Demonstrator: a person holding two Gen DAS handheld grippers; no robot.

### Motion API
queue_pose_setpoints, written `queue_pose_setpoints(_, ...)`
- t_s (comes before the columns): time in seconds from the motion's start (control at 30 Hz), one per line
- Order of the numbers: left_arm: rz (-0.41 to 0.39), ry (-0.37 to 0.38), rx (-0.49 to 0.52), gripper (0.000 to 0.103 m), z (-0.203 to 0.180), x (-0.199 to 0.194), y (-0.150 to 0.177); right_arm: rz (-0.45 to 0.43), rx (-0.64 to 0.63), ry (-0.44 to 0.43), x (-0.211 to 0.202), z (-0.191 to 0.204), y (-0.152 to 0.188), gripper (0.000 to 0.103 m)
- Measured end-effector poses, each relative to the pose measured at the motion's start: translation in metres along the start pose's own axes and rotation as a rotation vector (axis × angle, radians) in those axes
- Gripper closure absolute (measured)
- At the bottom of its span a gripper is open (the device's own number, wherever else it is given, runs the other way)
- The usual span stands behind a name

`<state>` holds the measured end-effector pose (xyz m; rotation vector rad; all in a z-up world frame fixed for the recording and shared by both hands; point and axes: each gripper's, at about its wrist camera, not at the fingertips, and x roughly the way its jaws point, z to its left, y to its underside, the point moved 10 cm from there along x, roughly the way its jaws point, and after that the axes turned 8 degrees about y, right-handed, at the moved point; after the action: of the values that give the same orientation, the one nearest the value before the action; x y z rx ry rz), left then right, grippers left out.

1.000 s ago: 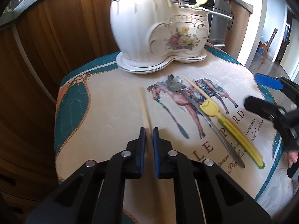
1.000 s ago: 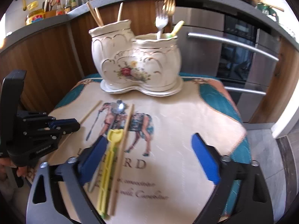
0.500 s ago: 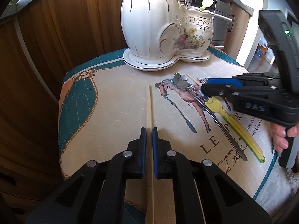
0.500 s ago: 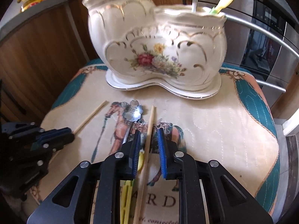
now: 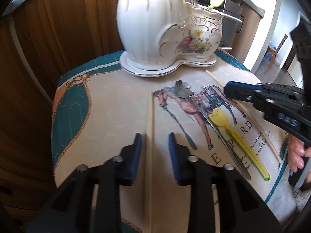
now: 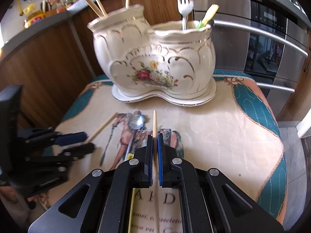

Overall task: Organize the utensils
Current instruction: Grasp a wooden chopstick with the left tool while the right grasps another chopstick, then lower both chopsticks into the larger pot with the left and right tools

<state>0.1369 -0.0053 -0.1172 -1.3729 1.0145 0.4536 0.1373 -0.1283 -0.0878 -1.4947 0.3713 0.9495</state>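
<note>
Chopstick [image 6: 155, 124] clamped between narrow jaws of right tool [image 6: 155, 138], tip toward ceramic holder [image 6: 155, 62] at back of placemat [image 6: 223, 136]. Left tool [image 5: 153, 141] parted wide around second chopstick [image 5: 150, 116], flat on placemat, not gripped. Yellow utensil [image 5: 236, 136] and metal utensil [image 5: 219, 134] side by side near right tool
</note>
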Motion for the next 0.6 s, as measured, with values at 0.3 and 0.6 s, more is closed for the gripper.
queue_pose_setpoints(0.3, -0.007, -0.016, -0.003, 0.097, 0.005, 0.004, -0.009, -0.142, -0.006, -0.034, -0.048, -0.003, -0.007, 0.097)
queue_pose_setpoints(0.6, -0.304, 0.043, -0.041, 0.097, 0.015, -0.064, -0.039, -0.401, 0.035, -0.023, -0.106, -0.014, -0.047, 0.097)
